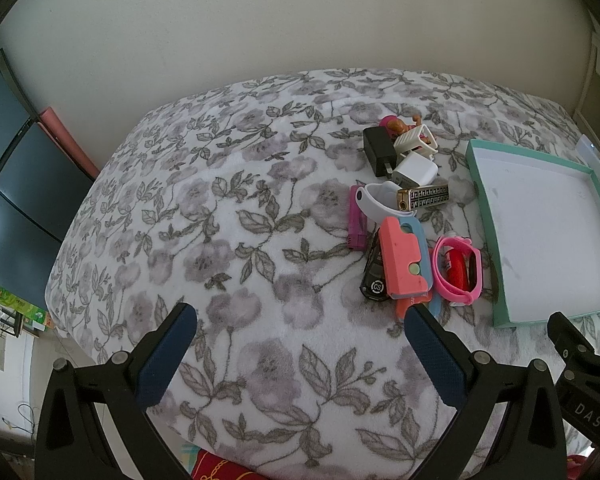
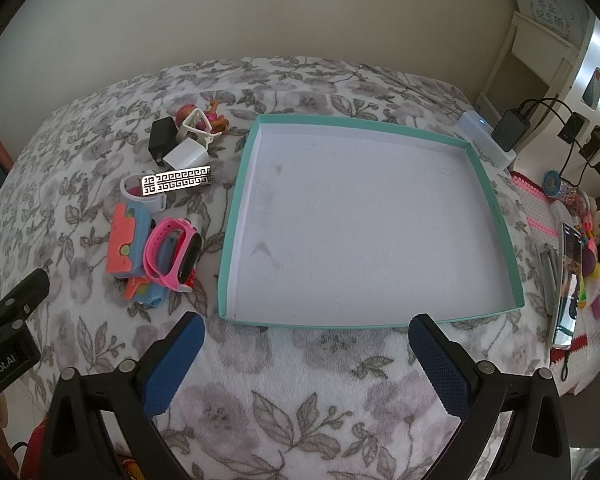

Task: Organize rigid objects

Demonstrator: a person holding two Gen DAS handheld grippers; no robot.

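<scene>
Both grippers, left gripper (image 1: 300, 352) and right gripper (image 2: 306, 360), hang spread and empty over the bed (image 1: 228, 216). Your cluttered pile (image 1: 404, 224) sits just left of the teal tray (image 2: 236, 208); tangled pieces may drag neighbours along.

Floral bedspread (image 2: 300, 392), white with grey leaves and mauve blossoms, covering the bed. Plain cream wall (image 1: 260, 32) behind it. At left, a dark glass-fronted cabinet (image 1: 8, 184) with a pink rolled mat (image 1: 66, 136) leaning beside it. At right, a white power strip (image 2: 486, 140) with a lit blue indicator, carrying a black adapter (image 2: 510, 130) with trailing cables. Near it, a pink-and-white knitted mat (image 2: 534, 208), and a smartphone (image 2: 568, 280) with lit screen among small colourful trinkets.
</scene>
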